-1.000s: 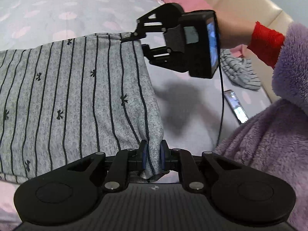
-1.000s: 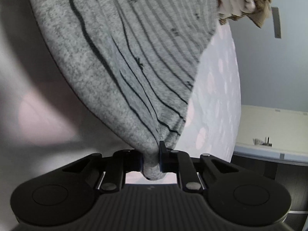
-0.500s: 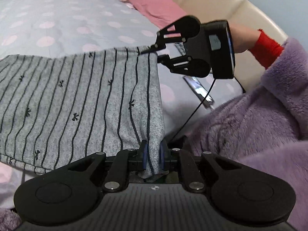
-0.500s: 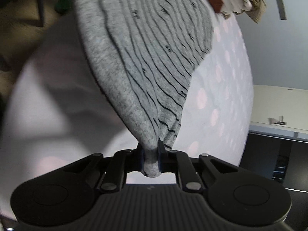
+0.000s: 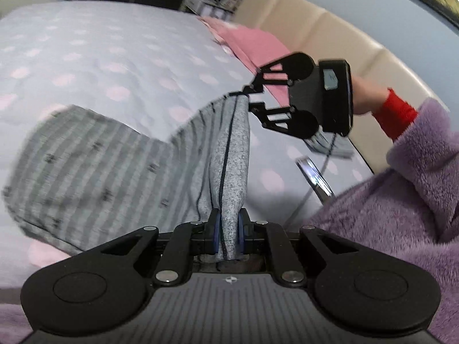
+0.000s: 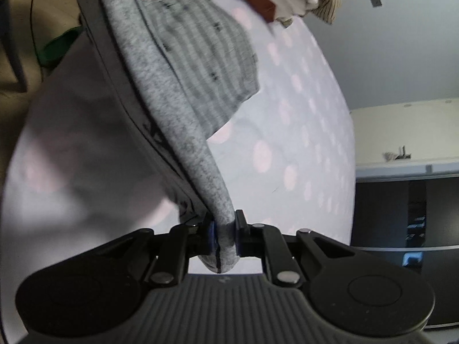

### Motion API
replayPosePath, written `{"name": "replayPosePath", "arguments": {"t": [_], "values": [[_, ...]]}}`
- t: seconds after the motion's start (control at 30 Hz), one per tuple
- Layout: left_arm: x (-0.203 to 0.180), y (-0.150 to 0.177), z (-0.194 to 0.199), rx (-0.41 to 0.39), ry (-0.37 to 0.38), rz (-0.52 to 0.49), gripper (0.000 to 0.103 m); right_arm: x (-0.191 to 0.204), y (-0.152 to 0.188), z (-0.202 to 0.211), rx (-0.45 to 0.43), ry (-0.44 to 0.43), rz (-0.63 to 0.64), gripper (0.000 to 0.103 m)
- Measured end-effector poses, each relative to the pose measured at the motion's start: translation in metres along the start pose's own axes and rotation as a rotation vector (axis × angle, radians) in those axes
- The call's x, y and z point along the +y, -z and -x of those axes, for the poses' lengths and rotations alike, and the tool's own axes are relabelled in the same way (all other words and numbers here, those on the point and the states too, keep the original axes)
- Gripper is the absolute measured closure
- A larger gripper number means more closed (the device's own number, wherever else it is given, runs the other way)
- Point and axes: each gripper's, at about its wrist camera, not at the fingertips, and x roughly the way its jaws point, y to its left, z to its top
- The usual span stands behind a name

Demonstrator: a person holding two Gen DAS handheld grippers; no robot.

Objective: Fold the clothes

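The left gripper (image 5: 228,230) and right gripper (image 6: 223,233) each clamp one corner of the grey striped garment (image 5: 120,172); its pinched edge stretches taut between them above the polka-dot bedsheet (image 5: 114,66).

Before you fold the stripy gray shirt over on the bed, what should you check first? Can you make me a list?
1. Left gripper pinching the gray striped garment: ok.
2. Right gripper pinching its corner: ok.
3. Edge between both grippers pulled straight: ok.
4. Far end of the garment lying flat: cannot tell, blurred.
5. Dotted bedsheet bare where the fold might land: ok.
6. Phone away from the cloth: ok.
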Motion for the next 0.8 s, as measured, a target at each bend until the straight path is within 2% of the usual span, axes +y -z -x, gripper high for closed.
{"name": "replayPosePath", "arguments": {"t": [0.27,0.43,0.6,0.8], "values": [[0.056,-0.037,0.034,-0.048,-0.137,0.048,0.094,-0.047,-0.051,-0.043,-0.074,0.083,-0.007,0.089],[0.102,-0.044,0.045,-0.040,-0.206,0.139,0.094,-0.069,-0.096,-0.083,-0.100,0.092,-0.017,0.089],[0.159,-0.046,0.040,-0.027,-0.295,0.238,0.094,-0.080,-0.138,-0.128,-0.133,0.079,-0.040,0.088],[0.217,-0.049,0.010,0.049,-0.395,0.310,0.094,-0.080,-0.172,-0.182,-0.135,0.022,-0.066,0.088]]}}
